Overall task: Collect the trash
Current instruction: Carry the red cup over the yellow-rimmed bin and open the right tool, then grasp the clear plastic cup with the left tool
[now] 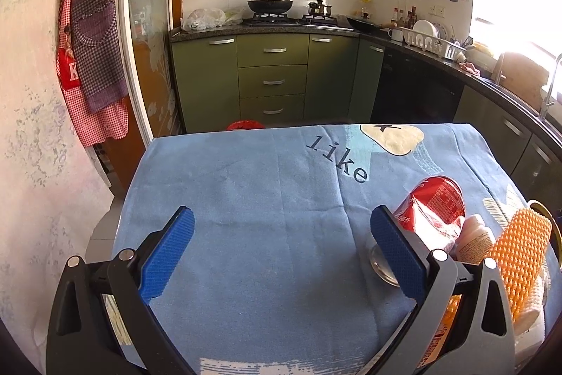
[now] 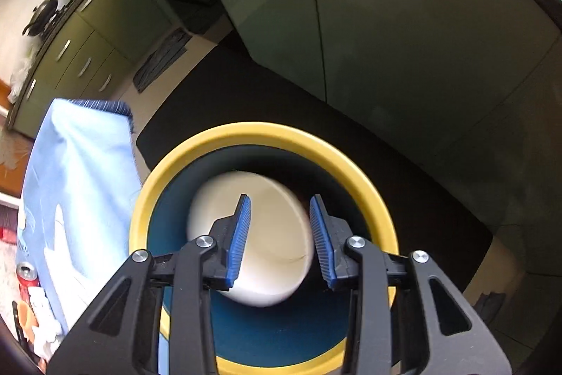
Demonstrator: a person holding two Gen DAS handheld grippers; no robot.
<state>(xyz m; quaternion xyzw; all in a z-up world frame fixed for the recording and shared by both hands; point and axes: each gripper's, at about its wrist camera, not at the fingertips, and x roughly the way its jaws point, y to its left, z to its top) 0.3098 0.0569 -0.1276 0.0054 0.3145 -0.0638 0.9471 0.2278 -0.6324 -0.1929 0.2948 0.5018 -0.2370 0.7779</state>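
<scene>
right gripper (image 2: pixel 279 241) jaws apart over bin (image 2: pixel 224 136); paper cup (image 2: pixel 274 234) (light, crushable) free below. left gripper (image 1: pixel 281 252) jaws wide open, empty.

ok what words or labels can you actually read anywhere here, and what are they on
"like" – dark letters on the blue printed tablecloth
"K" – white letter on the red checked apron; the rest is hidden
Crushed red drink can: small white print, too small to read
Small white bottle: label blurred
</scene>
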